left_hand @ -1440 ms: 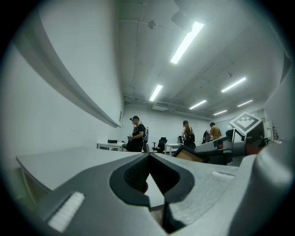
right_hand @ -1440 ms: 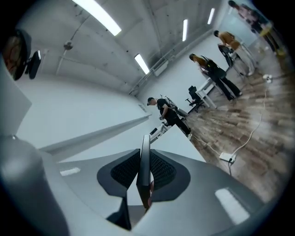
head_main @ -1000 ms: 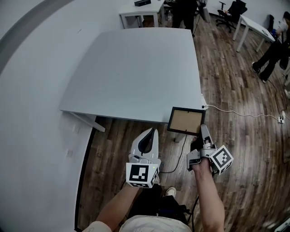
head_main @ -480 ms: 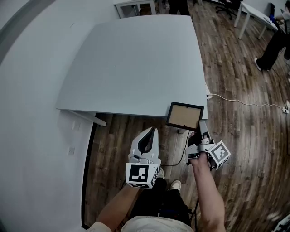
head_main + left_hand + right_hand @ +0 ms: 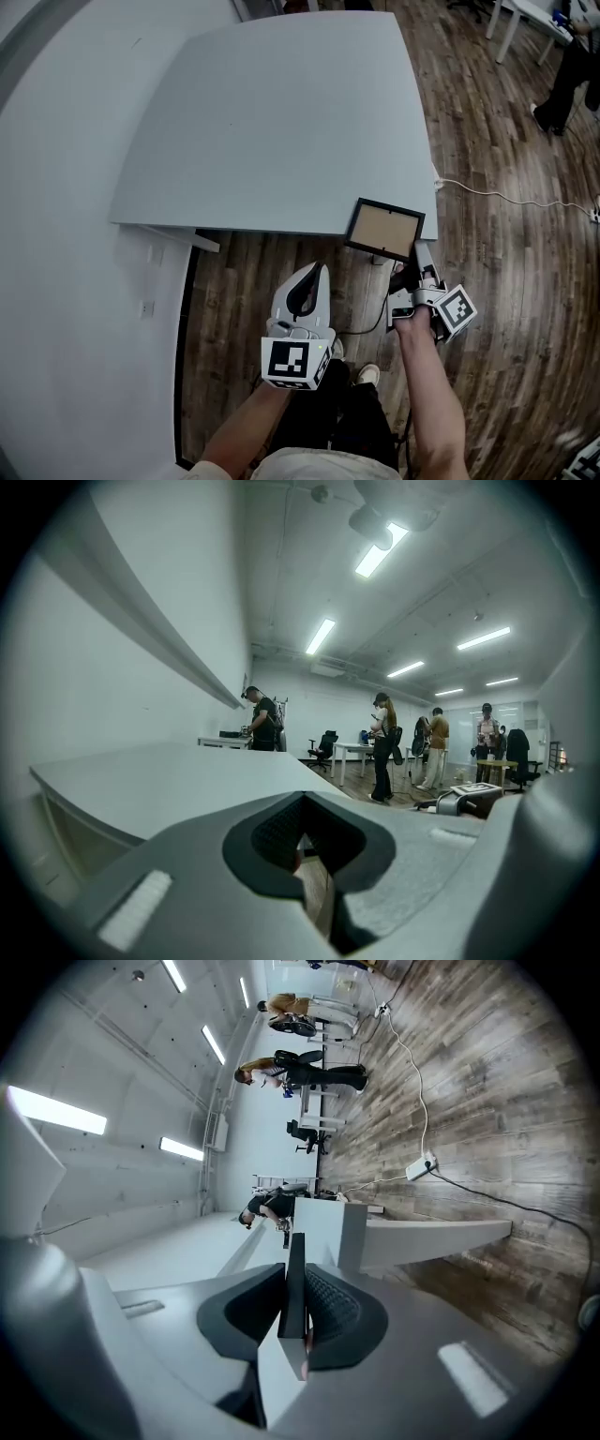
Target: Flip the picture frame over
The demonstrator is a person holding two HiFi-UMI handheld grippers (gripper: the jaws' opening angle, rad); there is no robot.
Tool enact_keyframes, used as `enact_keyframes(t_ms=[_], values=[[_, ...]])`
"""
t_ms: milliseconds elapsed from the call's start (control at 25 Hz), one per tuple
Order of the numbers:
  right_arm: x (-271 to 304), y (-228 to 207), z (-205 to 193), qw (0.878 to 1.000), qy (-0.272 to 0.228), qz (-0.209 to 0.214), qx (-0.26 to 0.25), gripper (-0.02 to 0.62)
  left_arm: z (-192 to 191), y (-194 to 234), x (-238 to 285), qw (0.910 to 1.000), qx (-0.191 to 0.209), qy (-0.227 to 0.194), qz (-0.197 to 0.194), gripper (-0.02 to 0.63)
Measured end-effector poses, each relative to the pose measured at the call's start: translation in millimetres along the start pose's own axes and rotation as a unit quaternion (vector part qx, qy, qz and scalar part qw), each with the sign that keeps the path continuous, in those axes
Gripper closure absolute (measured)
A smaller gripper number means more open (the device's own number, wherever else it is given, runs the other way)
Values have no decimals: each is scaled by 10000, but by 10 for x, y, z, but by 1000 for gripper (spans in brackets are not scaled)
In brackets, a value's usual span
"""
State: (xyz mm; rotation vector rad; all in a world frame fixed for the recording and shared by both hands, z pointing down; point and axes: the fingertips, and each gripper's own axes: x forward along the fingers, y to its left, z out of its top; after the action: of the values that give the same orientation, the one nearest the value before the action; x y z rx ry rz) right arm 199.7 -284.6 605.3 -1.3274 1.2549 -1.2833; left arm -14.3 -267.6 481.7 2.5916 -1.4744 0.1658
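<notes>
My right hand-held gripper [image 5: 416,251] is clamped on the picture frame [image 5: 384,228] at the near corner of the desk [image 5: 281,122]. My left hand-held gripper [image 5: 318,273] is closed and empty.

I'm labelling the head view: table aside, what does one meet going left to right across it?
Left tongs, shut and empty → black rectangular picture frame with brown backing → thin white cable. The right tongs, clamped on the frame's near edge, overlap it and are left out.

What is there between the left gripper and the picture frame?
Nothing: in the head view only wooden floor shows between the left gripper and the picture frame.
</notes>
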Motion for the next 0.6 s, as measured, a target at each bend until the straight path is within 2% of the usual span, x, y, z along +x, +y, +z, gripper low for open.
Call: enact_keyframes(t_ms=[360, 600], values=[[62, -220, -82, 9989, -164, 32, 434, 505, -158, 75, 34, 9999, -85, 113, -23, 606], [80, -290, -82, 9991, -188, -2, 370, 503, -221, 77, 45, 9998, -136, 155, 2, 606]])
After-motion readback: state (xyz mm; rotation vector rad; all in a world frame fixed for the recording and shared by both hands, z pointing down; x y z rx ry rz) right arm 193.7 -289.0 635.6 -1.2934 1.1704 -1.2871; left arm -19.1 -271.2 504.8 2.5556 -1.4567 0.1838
